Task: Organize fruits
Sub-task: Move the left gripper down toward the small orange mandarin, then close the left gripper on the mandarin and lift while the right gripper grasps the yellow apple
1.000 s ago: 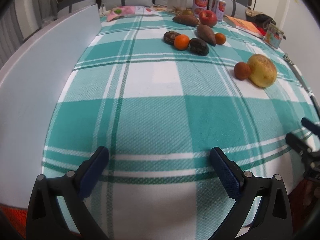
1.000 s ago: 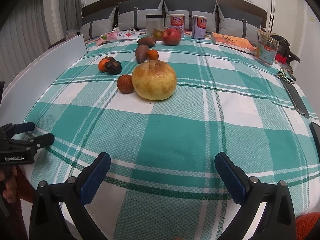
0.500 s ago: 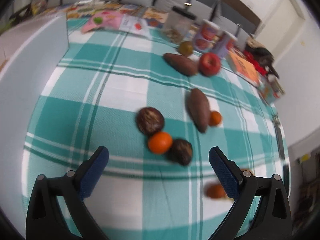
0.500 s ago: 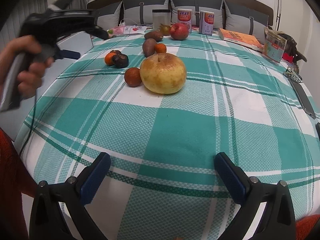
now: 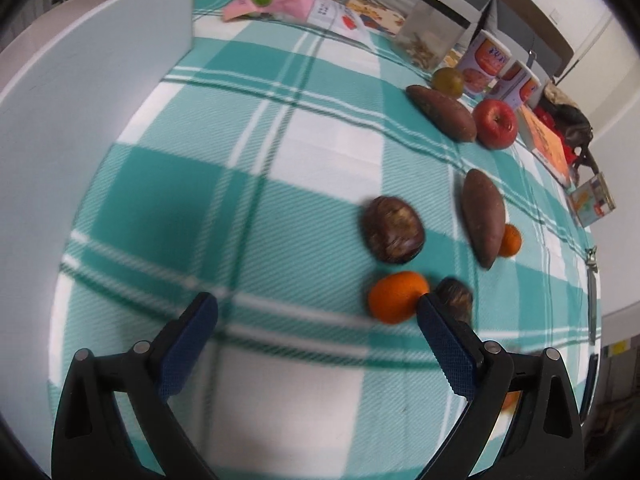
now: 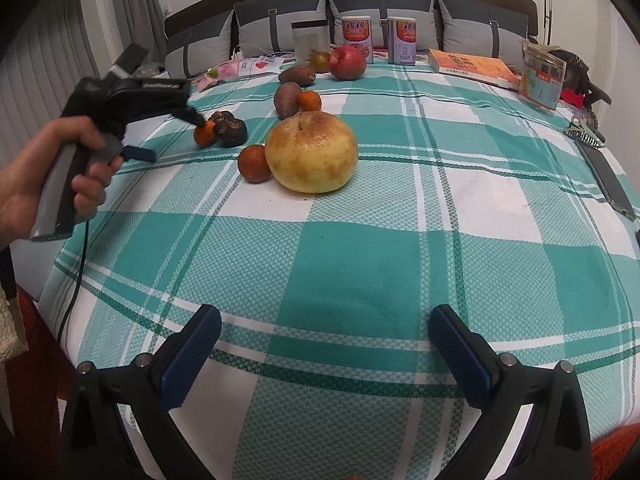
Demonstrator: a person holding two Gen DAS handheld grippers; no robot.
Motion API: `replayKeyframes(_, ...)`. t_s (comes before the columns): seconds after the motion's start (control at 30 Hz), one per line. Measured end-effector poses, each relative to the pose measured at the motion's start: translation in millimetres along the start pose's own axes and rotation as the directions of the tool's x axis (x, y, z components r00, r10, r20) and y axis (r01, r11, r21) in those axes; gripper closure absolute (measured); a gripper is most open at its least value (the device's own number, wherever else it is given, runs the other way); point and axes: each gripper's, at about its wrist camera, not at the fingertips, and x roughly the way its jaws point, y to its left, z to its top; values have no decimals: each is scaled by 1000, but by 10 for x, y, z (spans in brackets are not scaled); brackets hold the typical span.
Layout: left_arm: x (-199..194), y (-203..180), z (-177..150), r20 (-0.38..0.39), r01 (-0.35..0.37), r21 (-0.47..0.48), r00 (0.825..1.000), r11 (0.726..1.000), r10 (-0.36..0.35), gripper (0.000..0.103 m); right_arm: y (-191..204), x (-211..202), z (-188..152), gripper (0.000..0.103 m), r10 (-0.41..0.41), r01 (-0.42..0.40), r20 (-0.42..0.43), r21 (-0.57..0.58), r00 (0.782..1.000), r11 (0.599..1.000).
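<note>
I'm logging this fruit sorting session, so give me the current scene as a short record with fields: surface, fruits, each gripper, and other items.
surface: green and white checked cloth
large fruit: yellow pomelo, a small orange touching its left side
left cluster: orange beside two dark brown fruits
far fruits: two sweet potatoes, red apple
left gripper: open, hovering near the left cluster, holding nothing
right gripper: open, over bare cloth
other items: two cartons, book
</note>
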Motion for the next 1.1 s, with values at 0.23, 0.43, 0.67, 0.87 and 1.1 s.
replayKeyframes(0.23,-266,112,-326,33,-56,208,998,977,50,4,8,-13,5,0,17,-17,3,8,1000,1000)
replayKeyframes(0.43,-199,-322,-200,66,12,361,997,932,-39,4,38,-2,-17,0,7,-7,-4,-6,1000,1000)
replayKeyframes(0.67,-3,-554,-105,29,44,461,997,887,-64,43,-86,-26,-3,0,-11,11,3,42,1000,999)
replayKeyframes(0.87,45,-538,-110,31,33,512,998,858,-57,43,-129,-9,5,0,1,0,-3,70,1000,998)
replayKeyframes(1.1,97,-607,-99,30,51,533,996,844,-79,75,-118,10,-4,0,-10,10,-7,63,1000,998)
